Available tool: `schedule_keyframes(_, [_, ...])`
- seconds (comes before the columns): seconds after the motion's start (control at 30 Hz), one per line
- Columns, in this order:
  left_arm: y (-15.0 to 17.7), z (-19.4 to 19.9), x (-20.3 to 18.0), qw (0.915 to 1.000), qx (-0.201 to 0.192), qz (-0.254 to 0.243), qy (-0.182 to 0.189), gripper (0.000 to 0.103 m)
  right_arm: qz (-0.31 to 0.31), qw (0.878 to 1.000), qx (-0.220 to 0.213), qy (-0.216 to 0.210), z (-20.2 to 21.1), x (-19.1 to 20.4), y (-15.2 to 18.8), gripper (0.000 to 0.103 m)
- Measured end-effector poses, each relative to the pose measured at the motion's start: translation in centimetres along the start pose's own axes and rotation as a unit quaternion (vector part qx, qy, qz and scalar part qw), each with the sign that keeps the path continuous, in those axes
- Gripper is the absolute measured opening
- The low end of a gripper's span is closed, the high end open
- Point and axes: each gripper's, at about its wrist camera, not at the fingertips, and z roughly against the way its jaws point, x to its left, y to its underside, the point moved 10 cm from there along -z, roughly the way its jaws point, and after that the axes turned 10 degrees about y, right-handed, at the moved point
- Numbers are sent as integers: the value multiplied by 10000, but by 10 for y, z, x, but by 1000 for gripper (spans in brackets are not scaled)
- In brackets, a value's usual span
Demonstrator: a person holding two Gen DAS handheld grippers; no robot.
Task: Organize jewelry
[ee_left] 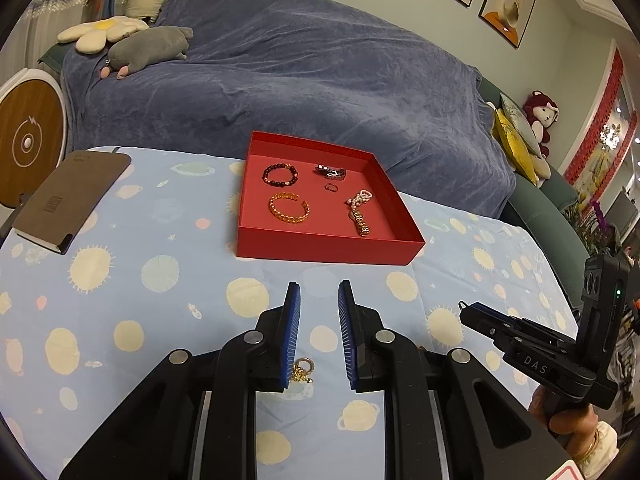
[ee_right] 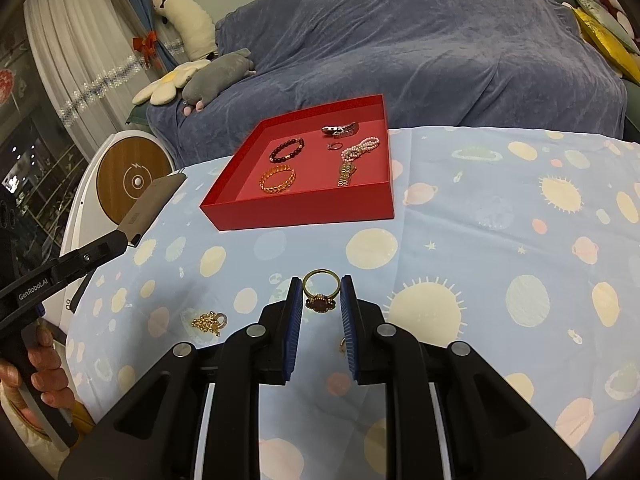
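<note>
left of the red tray, nearer the viewer on the tablecloth, a small gold trinket lies under the left claw, whose fingers are spread and empty. right of it, the right claw has a gold ring held upright between its pads, stone low, band opening facing the tray straight ahead, so the right hand seems closer to delivering.

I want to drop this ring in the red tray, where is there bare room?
In the red tray, the near strip before the gold bangle and the far left corner behind the dark bead bracelet are bare. The right side, around the pearl strand, is crowded.
</note>
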Motion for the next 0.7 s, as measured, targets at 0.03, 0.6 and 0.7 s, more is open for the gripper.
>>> schedule_keyframes(0.03, [0,-1,0,10000,5,5,6,17,2,10000,-6,-2,1,0,0,19])
schedule_keyframes(0.6, [40,-41,4,9975,574,-367,-213,16,16,10000,56,56,-4,1,2,19])
schedule_keyframes(0.7, [54,-51,7,9950,776,-530,-330,19,19,10000,68,61,-5,0,2,19])
